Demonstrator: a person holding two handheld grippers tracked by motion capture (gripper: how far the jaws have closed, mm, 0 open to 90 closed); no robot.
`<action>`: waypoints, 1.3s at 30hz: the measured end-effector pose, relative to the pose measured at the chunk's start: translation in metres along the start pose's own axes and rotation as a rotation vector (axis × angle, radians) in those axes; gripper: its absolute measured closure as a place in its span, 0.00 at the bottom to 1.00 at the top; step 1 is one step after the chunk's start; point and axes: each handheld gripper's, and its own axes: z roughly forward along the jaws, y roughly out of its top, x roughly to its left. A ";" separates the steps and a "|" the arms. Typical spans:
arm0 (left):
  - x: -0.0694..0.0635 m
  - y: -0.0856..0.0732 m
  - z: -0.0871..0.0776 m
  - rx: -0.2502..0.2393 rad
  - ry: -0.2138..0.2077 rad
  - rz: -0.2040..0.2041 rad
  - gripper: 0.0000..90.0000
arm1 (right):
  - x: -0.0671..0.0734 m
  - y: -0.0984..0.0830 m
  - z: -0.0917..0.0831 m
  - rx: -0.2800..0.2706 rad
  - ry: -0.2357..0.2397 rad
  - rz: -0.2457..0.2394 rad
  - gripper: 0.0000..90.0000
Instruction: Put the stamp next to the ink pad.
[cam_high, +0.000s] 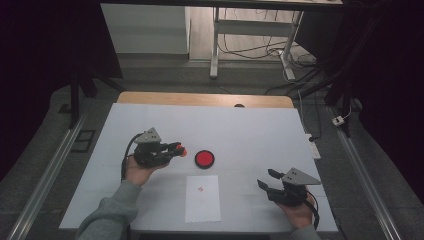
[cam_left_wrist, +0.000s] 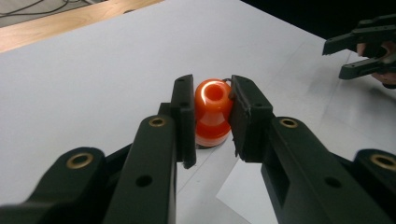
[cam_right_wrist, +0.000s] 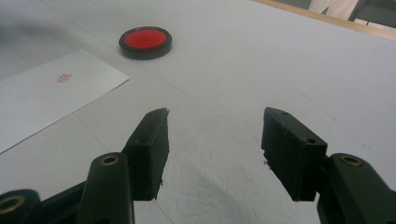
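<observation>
Where seen from the high view: left gripper (cam_high: 181, 149) pinching an orange stamp (cam_high: 182, 150) just left of a red ink pad (cam_high: 204, 159); white paper (cam_high: 202, 198) nearby, small red mark (cam_high: 200, 189) unreadable; right gripper (cam_high: 266, 179) spread. Left gripper view: stamp (cam_left_wrist: 212, 112) clamped above the table (cam_left_wrist: 93, 84). Right gripper view: jaws apart, empty; ink pad (cam_right_wrist: 145, 42) ahead, paper (cam_right_wrist: 42, 93) beside it.
</observation>
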 end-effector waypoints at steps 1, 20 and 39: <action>0.001 0.000 0.000 0.001 0.003 -0.001 0.80 | 0.000 0.000 0.000 0.000 0.000 0.000 0.45; 0.019 -0.010 0.029 0.086 0.068 -0.009 0.80 | 0.000 0.000 0.001 0.003 0.003 -0.002 0.45; 0.031 -0.020 0.075 0.162 0.114 0.019 0.80 | -0.001 -0.002 0.002 0.005 0.003 0.001 0.45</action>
